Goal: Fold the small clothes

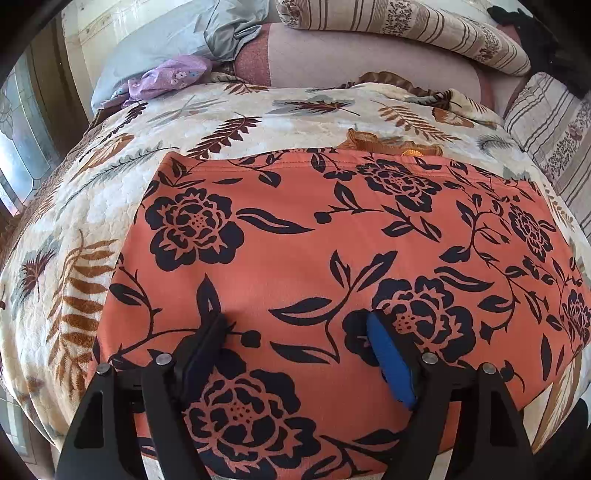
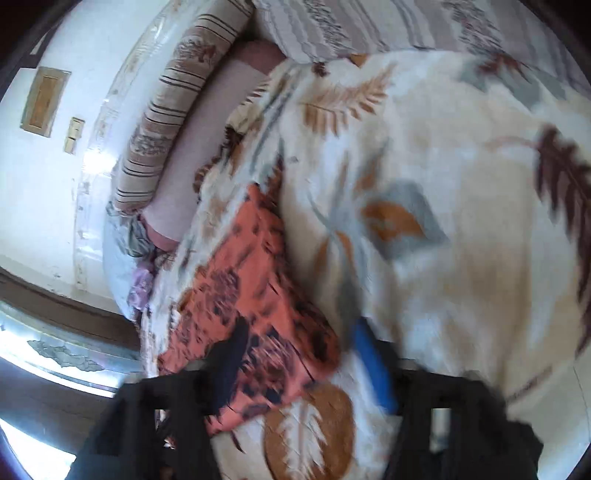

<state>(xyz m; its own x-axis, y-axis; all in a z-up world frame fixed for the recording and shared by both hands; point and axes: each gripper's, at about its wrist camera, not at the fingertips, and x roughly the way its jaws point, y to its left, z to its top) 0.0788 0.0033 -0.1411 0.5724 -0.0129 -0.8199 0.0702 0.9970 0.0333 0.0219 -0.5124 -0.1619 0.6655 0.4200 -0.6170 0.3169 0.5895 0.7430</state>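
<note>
An orange garment with a dark navy flower print lies spread flat on a cream leaf-print blanket. My left gripper is open just above the garment's near part, its fingers spread wide and holding nothing. In the blurred right wrist view the same orange garment lies to the left on the blanket. My right gripper is open at the garment's right edge, holding nothing.
Striped pillows and a grey pillow lie at the head of the bed, with a lilac floral cloth beside them. A small tan fabric piece sits just beyond the garment's far edge. A window is at the left.
</note>
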